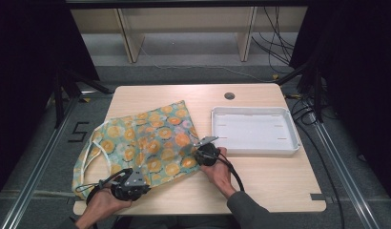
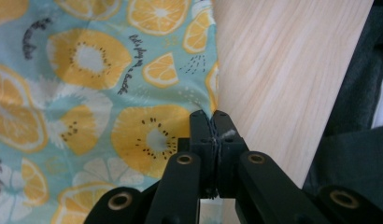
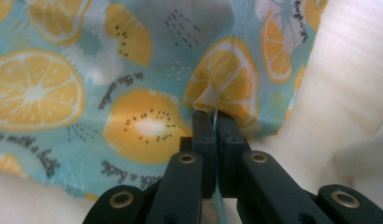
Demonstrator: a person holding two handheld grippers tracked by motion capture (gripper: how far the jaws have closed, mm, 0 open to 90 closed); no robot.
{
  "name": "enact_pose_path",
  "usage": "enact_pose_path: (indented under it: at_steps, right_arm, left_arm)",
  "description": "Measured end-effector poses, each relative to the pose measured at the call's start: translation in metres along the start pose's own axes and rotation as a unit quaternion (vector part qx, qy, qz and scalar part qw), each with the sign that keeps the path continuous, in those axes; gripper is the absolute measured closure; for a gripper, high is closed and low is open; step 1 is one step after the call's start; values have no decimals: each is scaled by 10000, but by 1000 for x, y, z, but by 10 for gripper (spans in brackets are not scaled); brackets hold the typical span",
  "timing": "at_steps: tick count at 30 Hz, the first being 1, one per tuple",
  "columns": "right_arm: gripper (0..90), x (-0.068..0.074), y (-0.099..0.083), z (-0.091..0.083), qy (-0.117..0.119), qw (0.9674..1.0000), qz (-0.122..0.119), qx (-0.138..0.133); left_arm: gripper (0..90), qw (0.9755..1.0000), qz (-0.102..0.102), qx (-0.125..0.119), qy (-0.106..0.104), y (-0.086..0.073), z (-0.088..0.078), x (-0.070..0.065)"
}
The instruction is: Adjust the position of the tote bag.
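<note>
bag (image 1: 146, 143): flat on table (image 1: 270, 181), left of tray (image 1: 254, 130) | left gripper (image 2: 213, 116): jaws pinching bag's near edge | right gripper (image 3: 214, 116): jaws pinching its right edge | likely two holds to lift or spread the cloth evenly

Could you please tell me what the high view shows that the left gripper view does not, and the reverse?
High view: the white tray, the bag's handles and the right claw shut on the bag. Left gripper view: the print's small lettering and cloth pinched between the left claw's jaws. Both: the fruit-print bag on the wooden table.
</note>
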State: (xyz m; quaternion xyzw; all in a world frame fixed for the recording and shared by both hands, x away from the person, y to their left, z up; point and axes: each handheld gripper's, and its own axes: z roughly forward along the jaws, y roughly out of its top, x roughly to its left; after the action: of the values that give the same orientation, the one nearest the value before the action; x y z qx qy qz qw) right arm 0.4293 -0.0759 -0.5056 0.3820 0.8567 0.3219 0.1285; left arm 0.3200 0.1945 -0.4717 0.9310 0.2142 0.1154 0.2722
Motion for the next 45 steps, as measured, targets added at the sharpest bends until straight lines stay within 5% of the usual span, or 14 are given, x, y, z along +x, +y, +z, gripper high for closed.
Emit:
enact_pose_path:
  at_steps: [11,21,22,24,26,29,34,37,38,40,41,43,44,45]
  right_arm:
    - [898,-22,55,30,-430,9990,-145,-47]
    - [887,-39,92,51,-667,9975,-252,-15]
    - [790,-44,94,52,-731,9971,-218,39]
    - [753,-47,95,51,-778,9968,-171,40]
    - [618,-49,95,41,-840,9964,-44,-90]
    - [577,-50,93,31,-705,9973,-103,-200]
    - [482,-42,84,9,-435,9988,0,-242]
    - [461,-33,78,-6,-238,9990,37,-380]
    - [455,-19,72,-13,45,9987,94,-490]
    - [454,-14,69,-16,157,9983,-20,-559]
    - [434,5,60,-21,459,9976,-141,-506]
    - [432,10,58,-23,551,9970,-315,-447]
    - [416,30,51,-28,740,9960,-353,-349]
    - [416,30,51,-28,740,9960,-353,-349]
  left_arm:
    - [877,9992,392,-62,-95,47,29,-8]
    - [884,9991,353,-186,-143,77,48,-10]
    - [884,9989,359,-265,-163,82,50,-7]
    - [871,9989,289,-308,-179,82,49,-7]
    - [832,9985,168,-479,-201,77,34,-3]
    - [755,9981,82,-569,-233,72,21,3]
    - [598,9962,-382,-764,-155,50,-8,23]
    - [538,9935,-724,-872,109,30,-31,38]
    - [521,9922,-855,-879,226,22,-39,44]
    - [511,9909,-999,-772,458,6,-51,54]
    - [493,9896,-1038,-559,823,-9,-62,64]
    - [483,9883,-1100,-457,957,-16,-67,69]
    - [452,9858,-1234,-407,1061,-23,-71,74]
    - [452,9835,-1380,-338,1118,-29,-74,80]
